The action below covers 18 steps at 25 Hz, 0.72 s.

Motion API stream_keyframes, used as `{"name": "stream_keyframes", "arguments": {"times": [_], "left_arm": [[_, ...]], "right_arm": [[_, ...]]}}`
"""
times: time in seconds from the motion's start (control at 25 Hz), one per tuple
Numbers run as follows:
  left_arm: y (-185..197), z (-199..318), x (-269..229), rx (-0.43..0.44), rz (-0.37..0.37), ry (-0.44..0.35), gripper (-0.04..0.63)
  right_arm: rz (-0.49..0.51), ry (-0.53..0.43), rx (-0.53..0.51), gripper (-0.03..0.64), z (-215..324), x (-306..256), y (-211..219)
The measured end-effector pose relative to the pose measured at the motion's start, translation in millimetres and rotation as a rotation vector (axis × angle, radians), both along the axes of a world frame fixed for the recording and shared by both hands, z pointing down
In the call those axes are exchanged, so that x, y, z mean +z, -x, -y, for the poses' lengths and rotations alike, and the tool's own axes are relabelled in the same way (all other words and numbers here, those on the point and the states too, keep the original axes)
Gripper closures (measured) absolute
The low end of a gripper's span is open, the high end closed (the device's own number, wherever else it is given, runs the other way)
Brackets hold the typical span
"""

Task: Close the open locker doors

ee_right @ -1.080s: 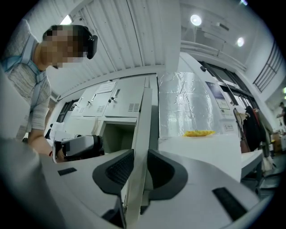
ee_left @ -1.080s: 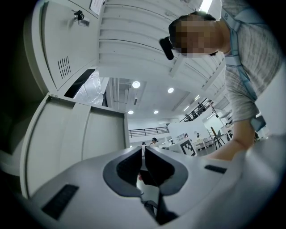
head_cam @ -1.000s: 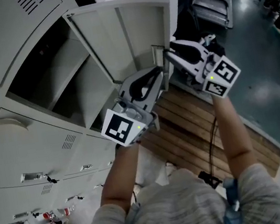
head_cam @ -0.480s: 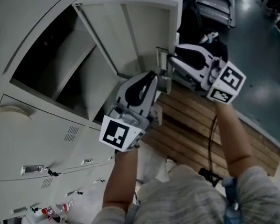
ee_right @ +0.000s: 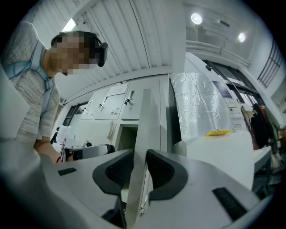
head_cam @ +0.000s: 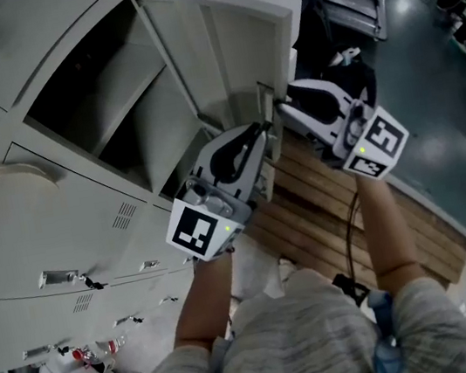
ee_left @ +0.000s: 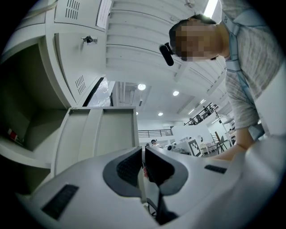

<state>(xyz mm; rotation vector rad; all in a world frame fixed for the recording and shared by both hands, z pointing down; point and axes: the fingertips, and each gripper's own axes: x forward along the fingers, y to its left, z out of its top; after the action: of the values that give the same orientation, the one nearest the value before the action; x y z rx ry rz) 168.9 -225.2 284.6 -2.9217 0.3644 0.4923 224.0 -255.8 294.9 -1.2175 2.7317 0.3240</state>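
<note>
The left hand-held gripper and the right hand-held gripper are both pinching the free edge of the locker door, which is standing wide of its compartment. Pushing evenly toward the compartment, without twisting, seems wise.

Head camera looking steeply down from above onto left gripper, right gripper and locker door, each gripper camera riding close behind its own jaws, looking upward along them, all three views sharing that door's free edge.
</note>
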Motion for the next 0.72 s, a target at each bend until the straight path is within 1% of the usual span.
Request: {"name": "stream_keyframes", "arguments": {"times": [0.2,0.44,0.6,0.72], "left_arm": [[32.0,4.6,5.8,-0.042,-0.005,0.044,0.589],[84.7,18.5,18.3,-0.109,0.04,0.019,0.589],[114.3,22.1,17.1,-0.141,0.041,0.024,0.589],[131.8,22.4,17.0,-0.152,0.049,0.028,0.589]], "right_arm": [[0.031,0.002,0.036,0.522,-7.0,0.9,15.4],[0.044,-0.008,0.066,0.521,-15.4,0.3,45.6],[0.05,-0.015,0.074,0.52,-20.9,1.9,65.6],[0.041,-0.022,0.061,0.52,-23.4,4.4,84.1]]}}
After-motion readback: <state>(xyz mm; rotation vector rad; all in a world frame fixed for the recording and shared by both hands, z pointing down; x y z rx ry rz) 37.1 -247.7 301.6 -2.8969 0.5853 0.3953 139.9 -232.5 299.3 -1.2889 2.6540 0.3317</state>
